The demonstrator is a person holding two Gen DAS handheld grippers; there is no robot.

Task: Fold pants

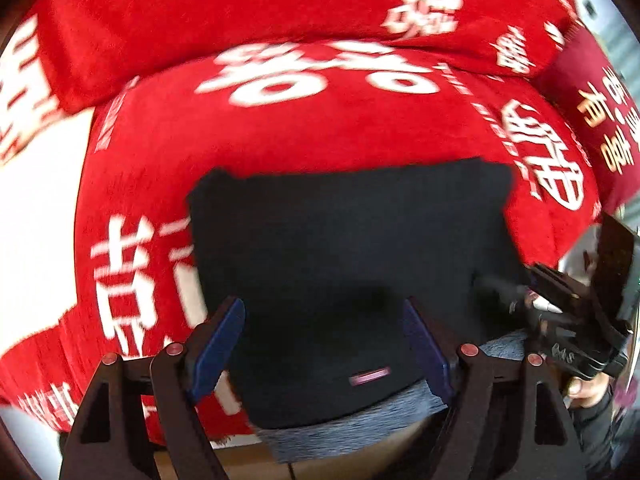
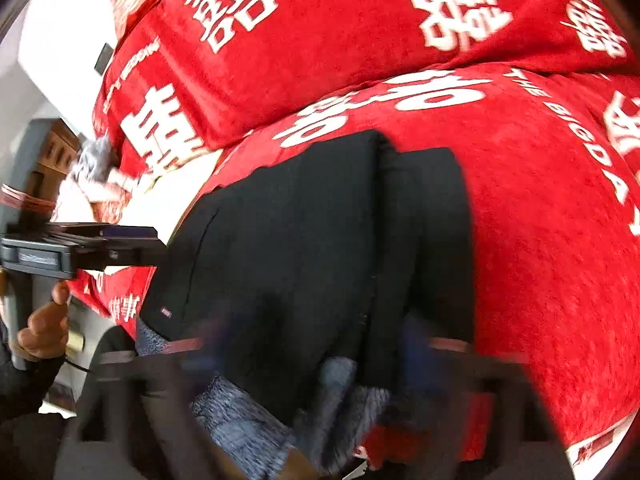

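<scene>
Black pants (image 1: 352,256) lie folded into a rough rectangle on a red blanket with white characters (image 1: 280,136). A grey fleecy lining (image 1: 352,428) shows at their near edge. My left gripper (image 1: 324,344) is open, its blue fingers (image 1: 218,356) spread above the near edge of the pants, holding nothing. The right gripper (image 1: 560,308) shows at the right, beside the pants' right edge. In the right wrist view the pants (image 2: 320,248) fill the middle and my right gripper (image 2: 316,356) is badly blurred over their near edge. The left gripper (image 2: 80,248) shows at the left.
A second red blanket roll or pillow (image 1: 260,4) lies behind the pants. A darker red cushion with gold characters (image 1: 600,112) sits at the far right. White bedding (image 1: 36,208) shows at the left. A white wall and brown furniture (image 2: 52,148) lie beyond the bed.
</scene>
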